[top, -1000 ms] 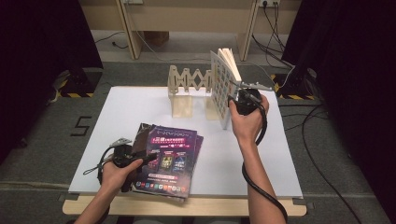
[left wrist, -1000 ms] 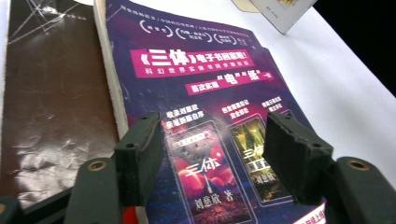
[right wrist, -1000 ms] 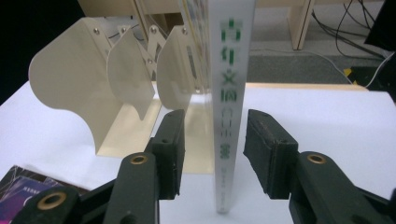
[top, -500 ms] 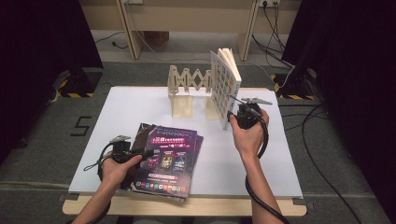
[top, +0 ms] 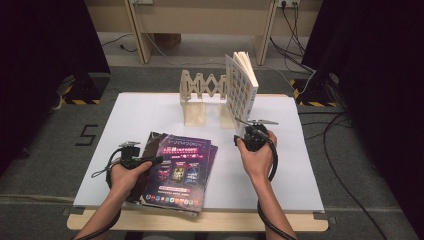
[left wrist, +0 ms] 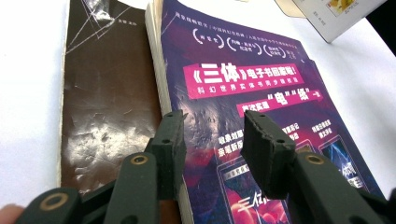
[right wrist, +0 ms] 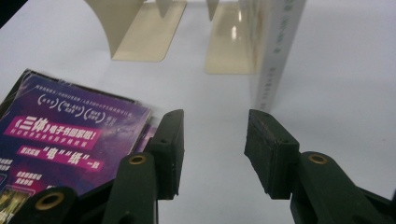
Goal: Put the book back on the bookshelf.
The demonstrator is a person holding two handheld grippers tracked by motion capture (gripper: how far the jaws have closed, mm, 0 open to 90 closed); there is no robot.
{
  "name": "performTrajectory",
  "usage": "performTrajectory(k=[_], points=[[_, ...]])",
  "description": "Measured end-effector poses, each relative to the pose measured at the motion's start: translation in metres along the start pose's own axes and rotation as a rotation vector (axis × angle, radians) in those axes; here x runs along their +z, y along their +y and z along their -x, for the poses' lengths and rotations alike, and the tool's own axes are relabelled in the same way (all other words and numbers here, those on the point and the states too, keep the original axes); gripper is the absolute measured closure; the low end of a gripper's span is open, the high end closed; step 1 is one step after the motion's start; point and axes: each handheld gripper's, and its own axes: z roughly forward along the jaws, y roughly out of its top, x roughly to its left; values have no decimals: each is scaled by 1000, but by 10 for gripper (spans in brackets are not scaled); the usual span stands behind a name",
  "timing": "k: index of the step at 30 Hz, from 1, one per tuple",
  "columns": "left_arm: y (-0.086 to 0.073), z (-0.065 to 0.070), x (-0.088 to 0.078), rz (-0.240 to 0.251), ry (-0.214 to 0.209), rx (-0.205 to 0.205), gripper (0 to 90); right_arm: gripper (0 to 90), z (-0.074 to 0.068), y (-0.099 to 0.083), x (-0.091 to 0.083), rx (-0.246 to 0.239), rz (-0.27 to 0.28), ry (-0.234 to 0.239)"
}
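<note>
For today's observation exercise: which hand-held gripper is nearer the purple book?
Left. The left hand-held gripper is at the purple book's left edge; the right hand-held gripper hangs apart over the table.

Both forearms are bare, with no sleeves in sight. Each hand carries a black gripper, left (top: pixel 150 161) and right (top: pixel 248 136), with a looping black cable; the right one is topped by a grey three-cornered plate. The jaws are matte black bars with brass-coloured pivot rivets and blocky pads.

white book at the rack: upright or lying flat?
Upright: the white book stands on its bottom edge against the wooden accordion rack, spine vertical in the right gripper view.
</note>
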Motion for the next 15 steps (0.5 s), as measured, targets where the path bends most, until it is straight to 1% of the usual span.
performTrajectory(k=[1,3,5,6,7,9,10,11,13,15], points=[[0,0,0,5,5,-2,579,573,-1,-1,2,-13,-4,-3],[0,-1,-1,17,26,2,572,573,-5,-3,5,-8,-15,2],[0,-3,0,10,31,1,562,572,-8,-5,7,-23,-23,-2],[-1,-4,1,3,32,1,559,572,-8,-5,9,-22,-29,7],[-1,-4,2,-4,23,2,559,572,-10,-6,11,-21,-35,13],[-2,-3,4,-10,23,4,562,573,-11,-7,14,-22,-44,16],[-2,-3,4,-10,28,11,581,572,-12,-8,15,-15,-49,21],[-2,-4,4,-10,32,16,600,572,-13,-8,17,-23,-52,22],[-2,-5,3,-14,37,24,643,572,-17,-9,20,-23,-67,29],[-3,-4,4,-18,49,40,662,571,-19,-10,24,-28,-80,35]])
